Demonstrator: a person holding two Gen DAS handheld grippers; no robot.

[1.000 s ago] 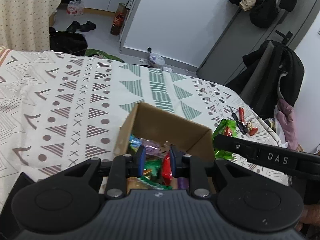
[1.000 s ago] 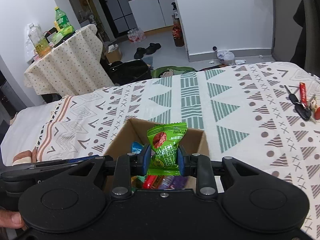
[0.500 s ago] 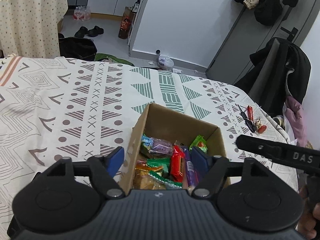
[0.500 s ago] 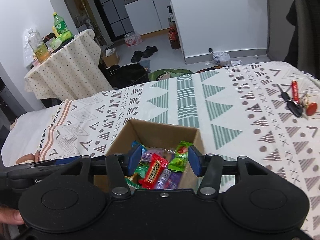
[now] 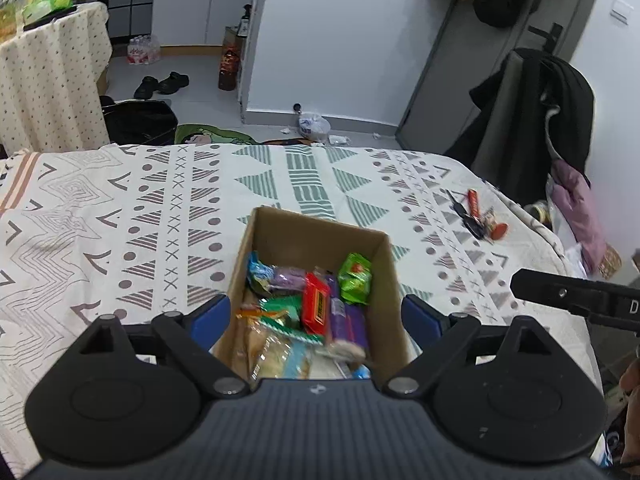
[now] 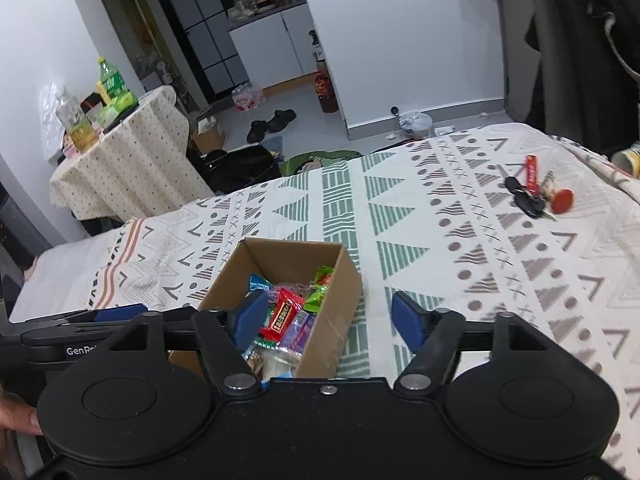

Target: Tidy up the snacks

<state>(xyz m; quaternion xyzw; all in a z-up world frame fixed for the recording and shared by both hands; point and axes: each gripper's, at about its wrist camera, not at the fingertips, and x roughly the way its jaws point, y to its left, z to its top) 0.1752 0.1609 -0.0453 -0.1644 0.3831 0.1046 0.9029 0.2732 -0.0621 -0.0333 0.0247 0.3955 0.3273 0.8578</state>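
Above the snack-filled box (image 5: 382, 264) (keys (image 6: 528, 196) well to its right), left gripper (image 5: 316, 316) and right gripper (image 6: 326, 316) spread wide, empty.

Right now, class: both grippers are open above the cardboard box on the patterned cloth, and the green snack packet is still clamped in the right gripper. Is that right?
Not quite. The right gripper is open and holds nothing; the green snack packet lies inside the cardboard box, as the right wrist view shows. The rest holds: the left gripper is open too, above the box on the patterned cloth.
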